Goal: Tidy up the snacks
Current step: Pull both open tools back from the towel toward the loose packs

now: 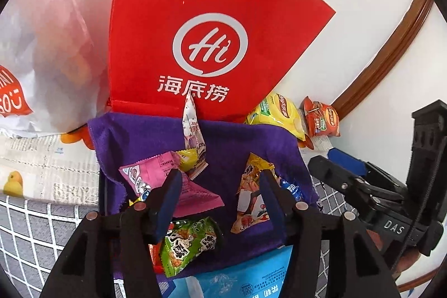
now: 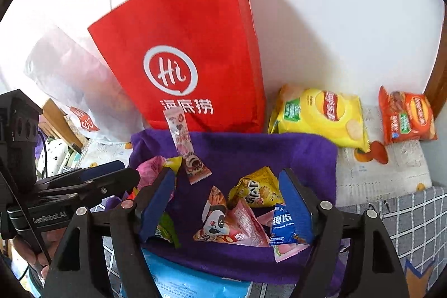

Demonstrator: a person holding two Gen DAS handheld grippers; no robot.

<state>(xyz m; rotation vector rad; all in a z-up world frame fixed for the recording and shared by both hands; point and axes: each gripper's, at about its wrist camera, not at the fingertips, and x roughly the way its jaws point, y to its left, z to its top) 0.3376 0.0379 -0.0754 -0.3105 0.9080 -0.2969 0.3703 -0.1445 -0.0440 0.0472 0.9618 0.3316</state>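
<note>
Both grippers hang over a purple cloth (image 2: pixel 251 147) that carries many small snack packets. The left gripper (image 1: pixel 220 197) has its jaws spread and nothing is pinched between them; the pink packet (image 1: pixel 173 180) lies just under its left finger and a green packet (image 1: pixel 190 245) lies below, close to the camera. The right gripper (image 2: pixel 226 203) is also spread and empty; under it lie a panda packet (image 2: pixel 215 219), a yellow packet (image 2: pixel 257 192) and a blue packet (image 2: pixel 285 225), which touches the inner side of its right finger.

I think the first risk is this crowding. The packets overlap and some stand on their corners, so a closing gripper can catch two at once, or push one away over the smooth cloth. A long thin packet (image 2: pixel 184 147) leans upright beyond the grippers, against the red bag (image 2: pixel 190 46); a small knock can tip it. The cloth itself can also be dragged if a finger hooks a fold.

The two grippers are near each other, side by side, so they can collide when one swings toward the other.

For room: the cloth ends not far to the right of the right gripper. Beyond it two chip bags (image 2: pixel 321 113) stand near the wall. Ahead, the red bag blocks the way; it is tall and may fall. To the left a white bag (image 1: pixel 50 60) closes that side. The free way is mostly upward.
</note>
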